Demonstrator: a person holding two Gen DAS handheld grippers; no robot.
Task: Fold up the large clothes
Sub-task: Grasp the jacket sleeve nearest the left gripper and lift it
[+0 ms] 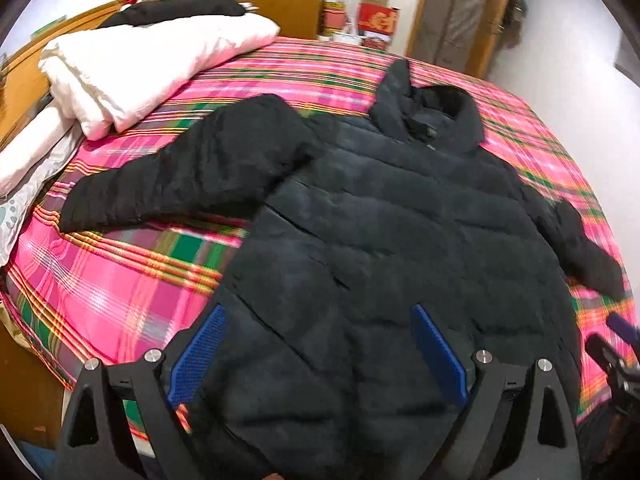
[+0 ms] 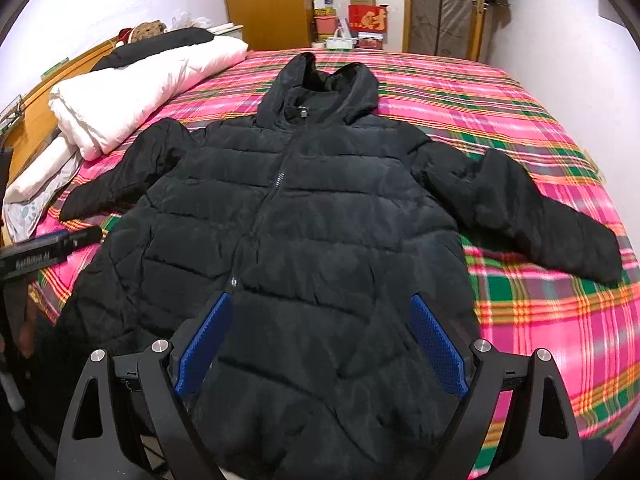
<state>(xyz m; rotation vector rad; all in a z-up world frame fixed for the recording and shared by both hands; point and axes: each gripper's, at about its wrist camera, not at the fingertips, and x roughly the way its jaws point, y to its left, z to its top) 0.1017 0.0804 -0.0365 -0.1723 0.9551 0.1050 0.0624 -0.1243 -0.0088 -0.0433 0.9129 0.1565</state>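
Note:
A black hooded puffer jacket (image 2: 312, 216) lies flat, front up and zipped, on the bed, hood toward the far wall and both sleeves spread out. It also shows in the left wrist view (image 1: 380, 220). My left gripper (image 1: 320, 344) is open and empty, hovering over the jacket's lower left part. My right gripper (image 2: 322, 336) is open and empty, hovering over the jacket's lower middle. The left gripper's tip shows at the left edge of the right wrist view (image 2: 48, 250). The right gripper's tip shows at the right edge of the left wrist view (image 1: 612, 344).
The bed has a pink, green and orange plaid cover (image 2: 540, 320). A folded white duvet (image 2: 132, 96) and a black garment (image 2: 160, 42) lie along the wooden headboard on the left. Boxes (image 2: 366, 20) and a wooden wardrobe (image 2: 268, 0) stand beyond the bed.

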